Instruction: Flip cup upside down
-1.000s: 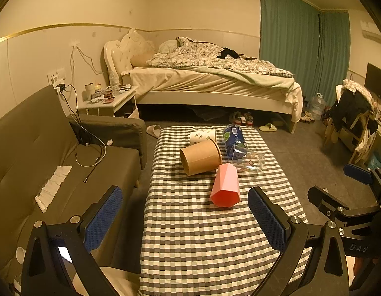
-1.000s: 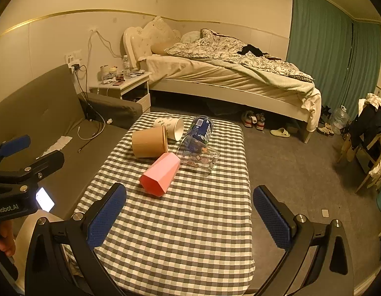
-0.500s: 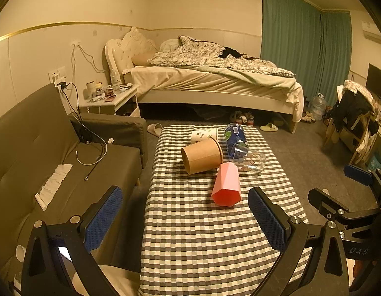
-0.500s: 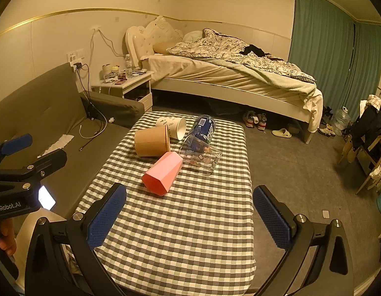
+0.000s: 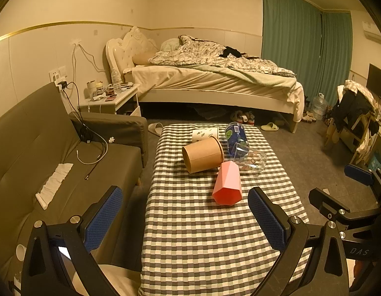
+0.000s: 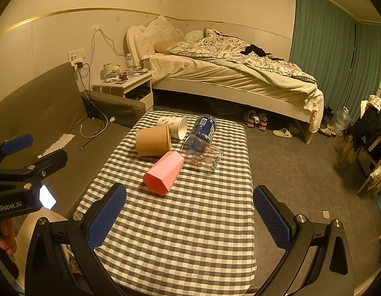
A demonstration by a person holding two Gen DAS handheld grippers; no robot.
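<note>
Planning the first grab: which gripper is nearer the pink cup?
Left, slightly. The pink cup lies just ahead of the left gripper, toward its right finger; the right gripper sits farther back.

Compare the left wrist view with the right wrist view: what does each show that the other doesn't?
Left only: the brown cup's closed base and the right tongs from the side.

Right only: the white cup's open mouth and the left tongs from the side.

Both: five cups lying on their sides on the checkered table, the pink cup nearest, and open, empty tongs.
</note>
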